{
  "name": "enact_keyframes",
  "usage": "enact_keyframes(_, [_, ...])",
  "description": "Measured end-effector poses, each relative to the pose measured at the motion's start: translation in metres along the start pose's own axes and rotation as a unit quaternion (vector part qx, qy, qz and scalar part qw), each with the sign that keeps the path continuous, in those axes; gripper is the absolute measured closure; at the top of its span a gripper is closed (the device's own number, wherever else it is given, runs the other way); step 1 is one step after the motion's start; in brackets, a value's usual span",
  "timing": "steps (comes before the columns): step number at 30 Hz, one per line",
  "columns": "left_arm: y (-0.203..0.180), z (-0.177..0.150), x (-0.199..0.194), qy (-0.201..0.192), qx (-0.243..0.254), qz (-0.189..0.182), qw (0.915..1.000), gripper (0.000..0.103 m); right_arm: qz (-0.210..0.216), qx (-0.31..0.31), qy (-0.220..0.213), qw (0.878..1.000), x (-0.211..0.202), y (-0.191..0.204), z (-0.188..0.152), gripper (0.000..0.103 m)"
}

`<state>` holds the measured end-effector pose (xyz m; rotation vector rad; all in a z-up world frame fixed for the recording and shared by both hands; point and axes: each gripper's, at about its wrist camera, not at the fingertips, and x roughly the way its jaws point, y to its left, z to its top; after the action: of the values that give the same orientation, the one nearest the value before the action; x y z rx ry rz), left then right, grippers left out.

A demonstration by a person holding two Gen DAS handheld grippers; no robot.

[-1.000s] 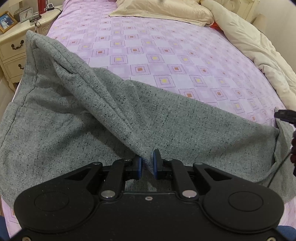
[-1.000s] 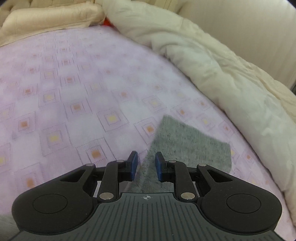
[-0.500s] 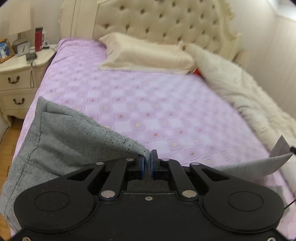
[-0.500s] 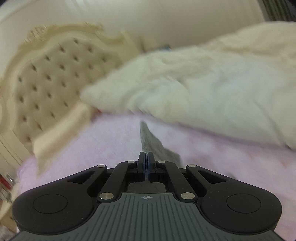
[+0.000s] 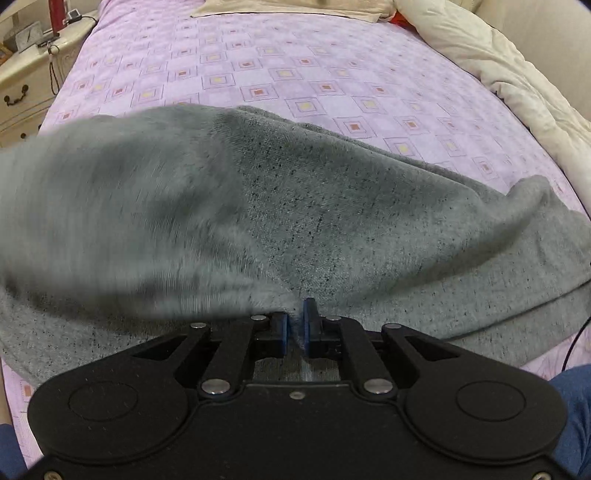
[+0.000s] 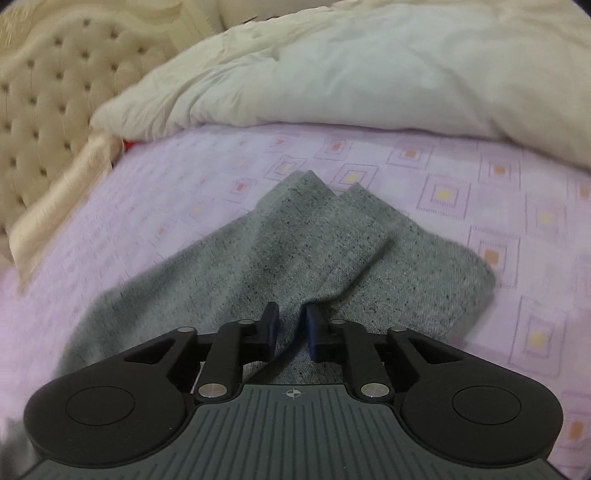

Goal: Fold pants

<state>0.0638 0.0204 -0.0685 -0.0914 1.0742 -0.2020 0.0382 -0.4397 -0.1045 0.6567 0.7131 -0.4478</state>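
Observation:
The grey speckled pants (image 5: 314, 221) lie across the purple patterned bed, folded over lengthwise, the left part blurred by motion. My left gripper (image 5: 294, 325) is shut on a pinch of the pants' near edge. In the right wrist view the leg ends (image 6: 332, 251) lie on the sheet in two overlapping layers. My right gripper (image 6: 291, 325) has its jaws parted with a ridge of the cloth lying between them, not pinched.
A cream duvet (image 6: 369, 74) is heaped along the right side of the bed (image 5: 332, 74). A pillow (image 5: 295, 7) and tufted headboard (image 6: 44, 85) are at the far end. A nightstand (image 5: 26, 81) stands at the left. A thin cable (image 5: 576, 332) hangs at the right.
Both grippers lifted the pants up, then brought them back down onto the bed. The right gripper has opened and let go of the leg ends. The left stays shut.

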Motion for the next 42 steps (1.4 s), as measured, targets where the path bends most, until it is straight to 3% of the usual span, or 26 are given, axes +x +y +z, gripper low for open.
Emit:
enact_keyframes(5, [0.005,-0.002,0.003,0.0,-0.006,0.001,1.0,0.084,0.014,0.063,-0.017,0.998,0.004,-0.013,0.002,0.087])
enact_keyframes(9, [0.015,-0.002,0.006,-0.001,-0.028,-0.016,0.9995,0.062,0.022,0.087,-0.025,0.996,0.006,-0.018,0.001,0.087])
enact_keyframes(10, [0.016,-0.001,0.007,0.001,-0.037,-0.018,0.9992,0.063,0.024,0.086,-0.026,0.996,0.006,-0.018,0.001,0.087])
enact_keyframes(11, [0.018,0.0,0.009,0.001,-0.043,-0.018,0.9989,0.064,0.023,0.08,-0.029,0.996,0.006,-0.015,0.002,0.095])
enact_keyframes(12, [0.019,0.001,0.008,-0.001,-0.046,-0.019,0.9987,0.076,0.019,0.066,-0.034,0.997,0.003,-0.011,0.004,0.1])
enact_keyframes(13, [0.02,0.001,0.007,-0.004,-0.05,-0.015,0.9986,0.096,0.017,0.047,-0.042,0.998,-0.002,-0.005,0.006,0.1])
enact_keyframes(17, [0.03,0.005,-0.007,-0.014,-0.067,-0.03,0.9972,0.098,0.044,-0.014,-0.081,0.996,-0.03,0.023,0.028,0.1])
enact_keyframes(22, [0.034,0.014,-0.058,-0.073,-0.059,-0.046,0.9946,0.098,0.069,-0.05,-0.13,0.988,-0.08,0.035,0.04,0.1])
enact_keyframes(25, [0.033,0.004,-0.077,-0.087,-0.039,-0.05,0.9942,0.098,0.029,-0.055,-0.094,0.994,-0.075,0.014,0.023,0.1])
enact_keyframes(29, [0.032,-0.021,-0.049,-0.025,-0.021,-0.036,0.9988,0.098,-0.054,-0.065,0.006,0.996,-0.03,-0.014,-0.004,0.1])
enact_keyframes(32, [0.034,-0.035,-0.026,0.014,-0.021,-0.025,0.9994,0.098,-0.055,-0.053,0.004,0.997,-0.024,-0.019,-0.009,0.1])
enact_keyframes(38, [0.028,-0.028,-0.039,-0.007,-0.011,-0.023,0.9997,0.098,-0.033,-0.105,-0.058,0.992,-0.043,-0.002,0.003,0.1])
enact_keyframes(40, [0.032,-0.026,-0.047,-0.023,-0.007,-0.023,0.9994,0.097,-0.057,-0.12,-0.038,0.99,-0.033,-0.005,-0.002,0.1])
enact_keyframes(42, [0.034,-0.035,-0.045,-0.01,0.001,-0.019,0.9998,0.096,-0.088,-0.127,0.006,0.988,-0.015,-0.014,-0.013,0.099])
